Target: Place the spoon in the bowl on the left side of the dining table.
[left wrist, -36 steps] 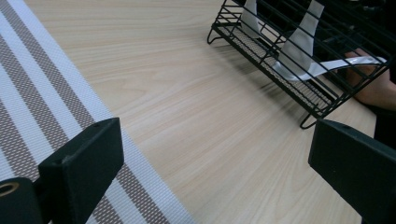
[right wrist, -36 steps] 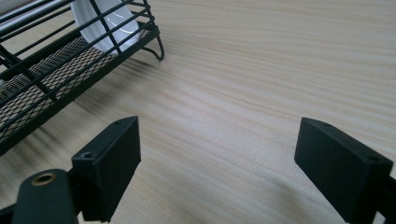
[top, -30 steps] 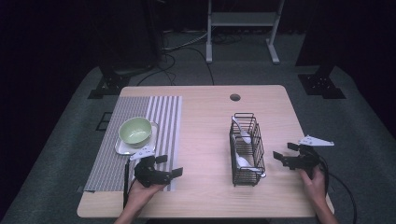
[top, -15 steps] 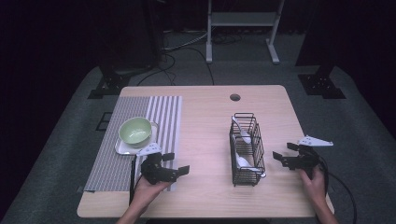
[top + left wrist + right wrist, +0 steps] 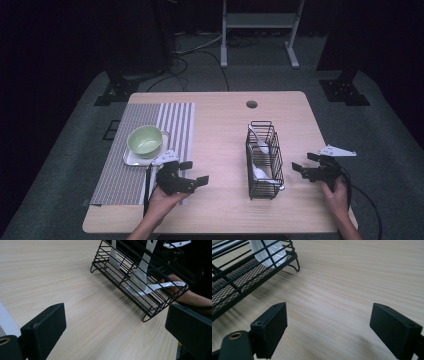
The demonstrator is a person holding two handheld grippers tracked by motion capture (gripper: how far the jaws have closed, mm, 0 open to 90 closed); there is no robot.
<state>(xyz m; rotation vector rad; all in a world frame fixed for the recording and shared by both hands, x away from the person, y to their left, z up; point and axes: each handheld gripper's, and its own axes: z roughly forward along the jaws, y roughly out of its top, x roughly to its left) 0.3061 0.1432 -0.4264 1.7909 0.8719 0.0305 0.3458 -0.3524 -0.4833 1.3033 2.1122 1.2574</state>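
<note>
Since the earlier frames the left gripper (image 5: 192,172) has been carried rightward off the striped placemat (image 5: 125,150) and out over bare wood, while the right gripper (image 5: 303,166) is seen in the same spot near the right edge of the worktop (image 5: 220,130). Both grippers are released: in each gripper view the two black jaws are spread wide with nothing between them. The work in hand is judged to be the fetching of a white spoon (image 5: 140,277) from the black wire basket (image 5: 263,159), which stands right of the worktop's middle. The basket's long axis is laid front to back as seen from above, and the spoons are leaned inside it with bowls down on the mesh floor and handles rising; one handle (image 5: 172,285) is seen poking out through the wires at the near end. From the left gripper the basket is found to the right and slightly ahead, well apart across open wood; from the right gripper it is found just to the left, near but not touched. The right hand (image 5: 336,192) is therefore judged the nearer of the two, although the left is the one in motion toward the basket. A green bowl (image 5: 145,140) is set on a white plate (image 5: 131,159) on the placemat, apart from both grippers.
</note>
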